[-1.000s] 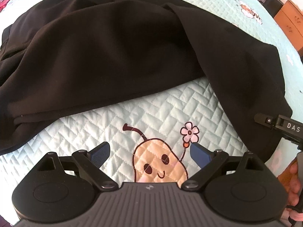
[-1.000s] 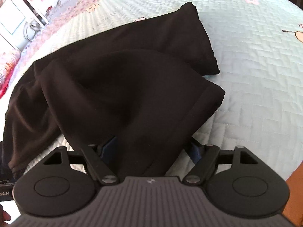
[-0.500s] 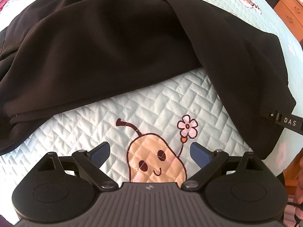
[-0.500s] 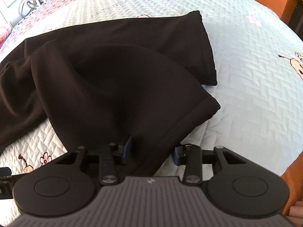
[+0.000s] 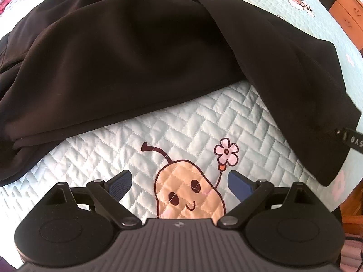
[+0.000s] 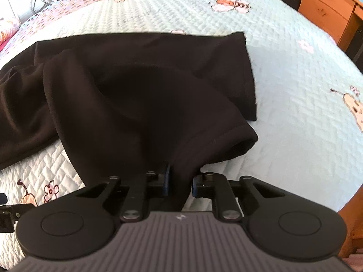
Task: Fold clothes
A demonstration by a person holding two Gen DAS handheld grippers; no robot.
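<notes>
Black trousers [image 5: 127, 63] lie spread over a pale green quilted bedspread [image 5: 186, 122]. My left gripper [image 5: 180, 180] is open above a bare patch of quilt with a pear cartoon, a short way in front of the fabric's near edge, holding nothing. In the right wrist view the same black trousers [image 6: 145, 95] show two leg ends; the nearer hemmed leg is pinched between the pads of my right gripper [image 6: 180, 178], which is shut on it. The farther leg end [image 6: 240, 72] lies flat on the bed. The right gripper's body shows at the left wrist view's right edge [image 5: 352, 139].
A wooden dresser [image 6: 329, 13] stands beyond the bed's far right corner. The bed's wooden edge [image 6: 354, 206] runs along the right. Pink patterned bedding [image 6: 9, 29] lies at the far left. Open quilt [image 6: 295, 113] stretches right of the trousers.
My right gripper has closed from open around the leg hem to shut on it. The left gripper stayed open and drifted slightly, the pear cartoon sliding down toward it.
</notes>
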